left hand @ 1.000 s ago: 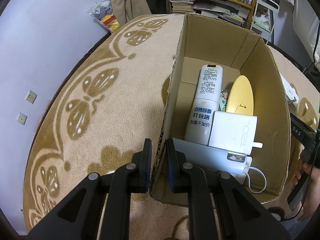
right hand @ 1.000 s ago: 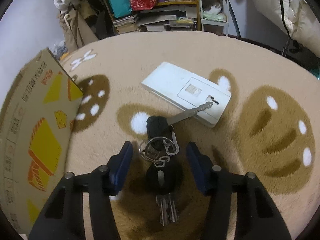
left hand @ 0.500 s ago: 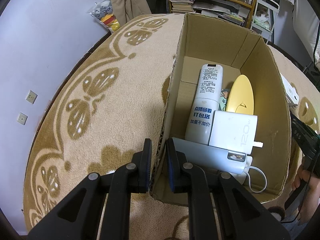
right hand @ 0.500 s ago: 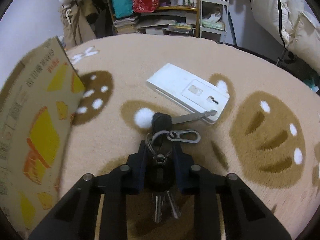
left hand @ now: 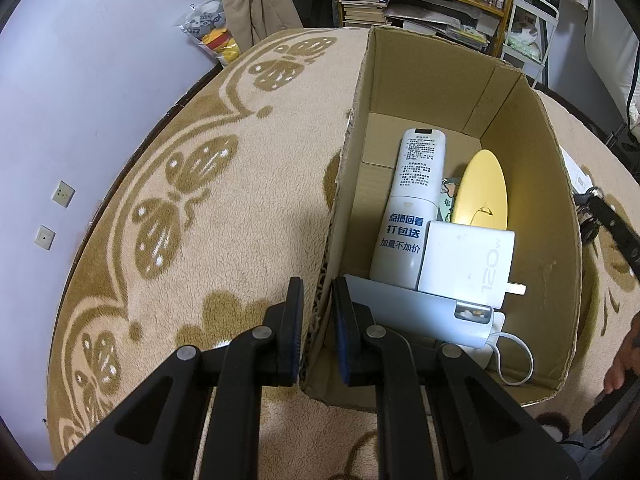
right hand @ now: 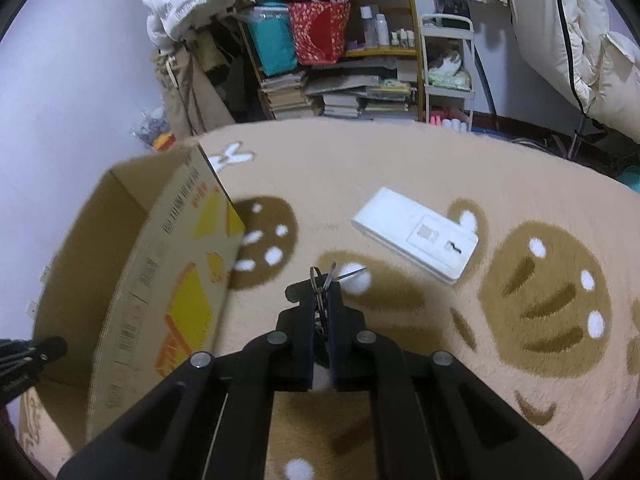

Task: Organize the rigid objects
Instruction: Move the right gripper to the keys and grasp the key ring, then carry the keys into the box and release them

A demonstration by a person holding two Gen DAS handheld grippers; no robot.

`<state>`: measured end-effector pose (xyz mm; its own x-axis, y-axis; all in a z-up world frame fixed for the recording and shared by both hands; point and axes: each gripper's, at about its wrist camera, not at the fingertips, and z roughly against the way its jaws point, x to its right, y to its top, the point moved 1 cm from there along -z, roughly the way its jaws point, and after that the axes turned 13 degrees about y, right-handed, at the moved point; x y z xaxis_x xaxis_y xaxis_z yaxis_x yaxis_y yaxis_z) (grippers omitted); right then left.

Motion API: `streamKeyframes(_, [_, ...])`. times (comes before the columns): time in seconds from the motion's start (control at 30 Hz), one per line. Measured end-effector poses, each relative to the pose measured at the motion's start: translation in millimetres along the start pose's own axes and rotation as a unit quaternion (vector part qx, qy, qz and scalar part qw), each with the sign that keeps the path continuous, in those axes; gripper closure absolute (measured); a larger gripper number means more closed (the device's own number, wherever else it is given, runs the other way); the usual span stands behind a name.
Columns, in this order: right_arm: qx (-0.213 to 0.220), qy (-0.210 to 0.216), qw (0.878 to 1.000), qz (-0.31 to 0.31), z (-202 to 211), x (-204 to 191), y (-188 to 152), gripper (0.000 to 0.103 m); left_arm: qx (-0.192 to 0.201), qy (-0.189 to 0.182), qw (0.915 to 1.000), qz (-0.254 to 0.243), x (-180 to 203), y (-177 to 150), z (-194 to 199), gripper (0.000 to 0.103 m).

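Observation:
My left gripper [left hand: 317,300] is shut on the near left wall of the cardboard box [left hand: 344,184]. Inside the box lie a white bottle [left hand: 412,208], a yellow oval lid [left hand: 482,190], a white charger [left hand: 464,264] and a pale blue flat device [left hand: 416,312]. My right gripper [right hand: 321,308] is shut on a bunch of keys [right hand: 321,280] and holds it above the rug, right of the box [right hand: 168,280]. A white power strip [right hand: 416,234] lies on the rug beyond it.
A beige rug with brown patterns [right hand: 544,292] covers the floor. Shelves with books and bags [right hand: 340,72] stand at the back. A purple wall [left hand: 80,80] runs on the left. The right gripper shows at the right edge of the left wrist view [left hand: 608,220].
My right gripper closed on the keys and lifted them off the rug, moving up and toward the box. My left gripper kept its hold on the box wall.

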<state>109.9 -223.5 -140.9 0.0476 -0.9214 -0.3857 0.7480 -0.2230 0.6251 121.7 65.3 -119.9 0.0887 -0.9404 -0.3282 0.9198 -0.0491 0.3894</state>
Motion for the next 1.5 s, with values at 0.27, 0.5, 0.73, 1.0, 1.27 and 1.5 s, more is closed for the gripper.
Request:
streamKeyframes(0.27, [0.035, 0.033, 0.999, 0.017, 26, -20, 16, 0.096, 0.0, 0.0, 1.0, 0.0, 0, 0, 0, 0.089])
streamKeyframes(0.5, [0.063, 0.069, 0.993, 0.077, 50, -65, 27, 0.096, 0.0, 0.0, 1.0, 0.0, 0, 0, 0, 0.089])
streamKeyframes(0.73, [0.077, 0.123, 0.983, 0.112, 67, -108, 32, 0.096, -0.001, -0.001, 1.0, 0.0, -1, 0, 0, 0.089])
streamKeyframes(1.0, [0.063, 0.17, 0.975, 0.128, 68, -129, 22, 0.096, -0.001, -0.001, 1.0, 0.001, -1, 0, 0, 0.089])
streamKeyframes(1.27, [0.024, 0.193, 0.973, 0.123, 46, -130, 9, 0.096, -0.001, -0.001, 1.0, 0.0, 0, 0, 0, 0.089])
streamKeyframes(1.5, [-0.007, 0.177, 0.975, 0.135, 27, -130, -2, 0.096, -0.001, 0.0, 1.0, 0.0, -1, 0, 0, 0.089])
